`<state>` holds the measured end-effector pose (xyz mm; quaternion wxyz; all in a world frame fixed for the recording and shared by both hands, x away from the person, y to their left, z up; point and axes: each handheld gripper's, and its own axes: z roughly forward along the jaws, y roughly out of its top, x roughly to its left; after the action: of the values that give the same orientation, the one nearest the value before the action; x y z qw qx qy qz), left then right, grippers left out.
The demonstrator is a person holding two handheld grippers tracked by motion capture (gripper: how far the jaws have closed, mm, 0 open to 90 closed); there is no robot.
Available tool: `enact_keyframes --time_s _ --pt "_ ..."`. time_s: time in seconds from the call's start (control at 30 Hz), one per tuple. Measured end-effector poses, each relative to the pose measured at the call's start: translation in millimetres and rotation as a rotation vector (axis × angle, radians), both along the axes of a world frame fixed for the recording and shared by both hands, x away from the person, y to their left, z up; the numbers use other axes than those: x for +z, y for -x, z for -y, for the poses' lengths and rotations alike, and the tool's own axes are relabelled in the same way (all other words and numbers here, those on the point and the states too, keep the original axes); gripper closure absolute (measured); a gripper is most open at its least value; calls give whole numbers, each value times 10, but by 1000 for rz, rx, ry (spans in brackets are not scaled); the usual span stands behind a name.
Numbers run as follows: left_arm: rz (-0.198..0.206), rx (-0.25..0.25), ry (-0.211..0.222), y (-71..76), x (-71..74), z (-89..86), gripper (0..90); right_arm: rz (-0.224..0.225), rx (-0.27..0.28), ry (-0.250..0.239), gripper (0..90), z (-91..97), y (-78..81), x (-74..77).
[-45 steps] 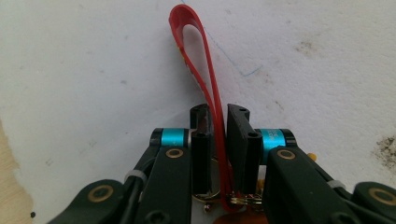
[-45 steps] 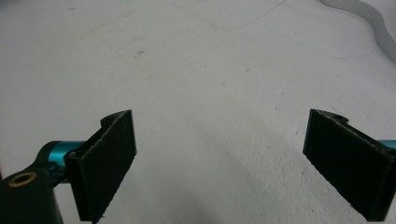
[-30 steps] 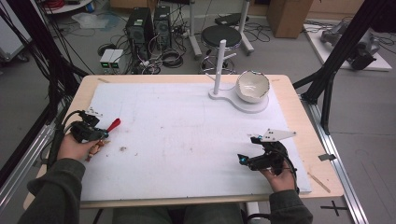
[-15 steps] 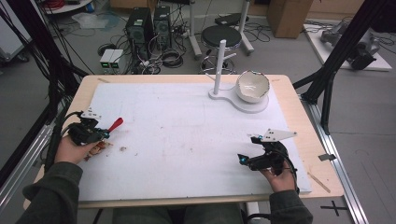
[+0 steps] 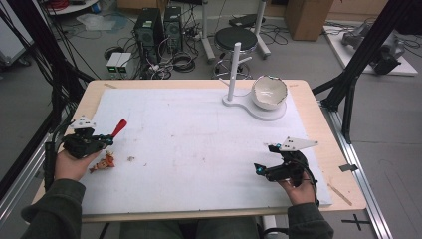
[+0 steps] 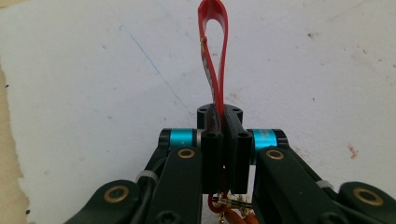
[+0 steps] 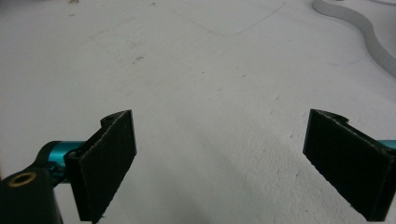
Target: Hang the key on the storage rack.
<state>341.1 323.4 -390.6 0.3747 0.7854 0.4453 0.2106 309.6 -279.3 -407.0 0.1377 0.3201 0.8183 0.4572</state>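
Note:
My left gripper is at the left side of the white mat, shut on a red strap loop that sticks out past its jaws. A small orange charm on a short chain hangs from the strap's other end, under the gripper and next to the hand. My right gripper rests low over the mat at the front right. Its jaws are wide open with only bare mat between them.
A white stand with an upright post and a white bowl on its base sits at the far right of the mat. A tiny scrap lies near the charm.
The left gripper has shifted slightly, and the red loop now points a little more up and away. The right gripper has not moved.

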Motion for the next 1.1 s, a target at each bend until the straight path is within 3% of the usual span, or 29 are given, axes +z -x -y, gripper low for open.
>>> enact_keyframes --time_s 0.2,0.3,0.47,0.67,0.87,0.97,1.1 --pt "111 50 95 160 -23 -38 862 4 -2 -2 85 0 -7 -1" --pt "202 62 145 272 -16 -33 862 0 -3 0 85 -9 -3 0" --pt "288 67 157 385 1 6 863 1 -4 -2 85 -5 -5 1" --pt "332 59 185 452 54 29 865 3 -4 0 84 0 -1 5" --pt "346 36 195 481 108 76 865 8 -4 -3 85 2 -3 9" --pt "348 25 235 501 137 74 865 11 -3 -3 85 4 -4 10" --pt "360 -4 247 540 212 87 865 17 -6 -6 84 9 -7 12"
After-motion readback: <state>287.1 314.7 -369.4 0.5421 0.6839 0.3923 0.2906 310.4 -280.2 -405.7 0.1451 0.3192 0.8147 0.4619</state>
